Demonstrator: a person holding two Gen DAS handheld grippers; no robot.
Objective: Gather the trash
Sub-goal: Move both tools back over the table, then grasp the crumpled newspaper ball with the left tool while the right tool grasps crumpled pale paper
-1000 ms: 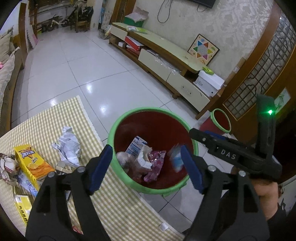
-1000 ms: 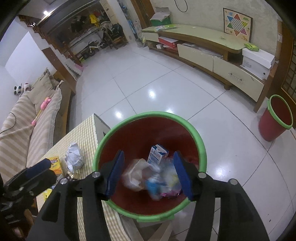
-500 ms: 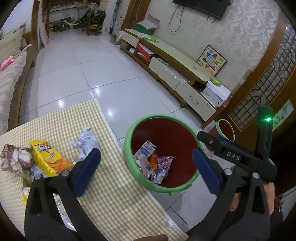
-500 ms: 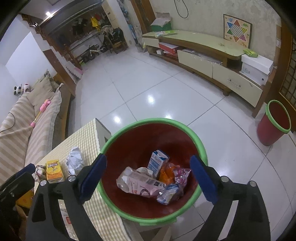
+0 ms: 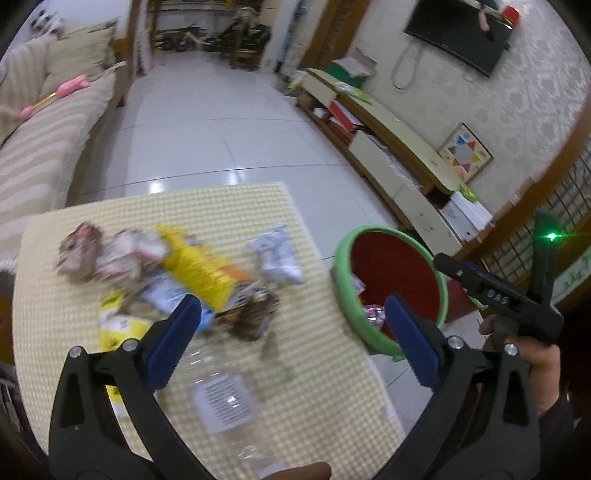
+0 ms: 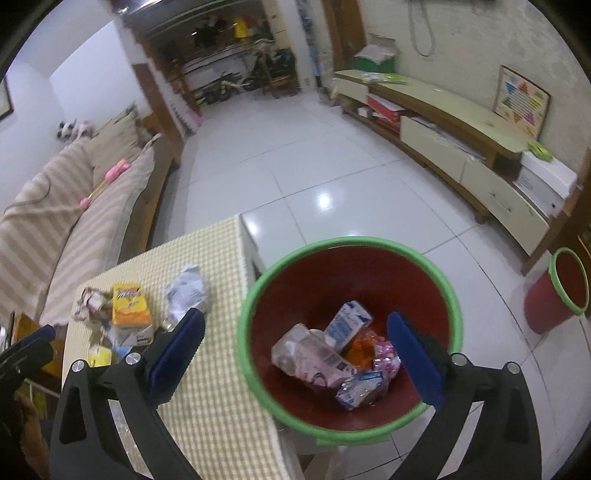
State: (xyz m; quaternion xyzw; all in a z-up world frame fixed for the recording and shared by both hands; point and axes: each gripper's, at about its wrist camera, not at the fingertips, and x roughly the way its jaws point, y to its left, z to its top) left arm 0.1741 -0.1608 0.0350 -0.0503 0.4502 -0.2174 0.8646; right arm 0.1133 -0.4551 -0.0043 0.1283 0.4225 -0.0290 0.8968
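Both my claws empty, left gripper (image 5: 291,339) spread, right gripper (image 6: 295,354) opening over the bin (image 6: 258,384); next, the yellow box (image 5: 199,269) at eleven o'clock.

A glossy white tiled floor (image 6: 295,162) is being lit from overhead, bright spots being reflected in it. A beige striped sofa (image 6: 62,221) is being seen along one side, a long low cream-and-wood cabinet (image 6: 461,147) along the pale patterned wall (image 5: 498,110). A dark flat wall-mounted television (image 5: 461,33) is being shown above it, a brown wooden lattice screen (image 5: 554,221) beside it
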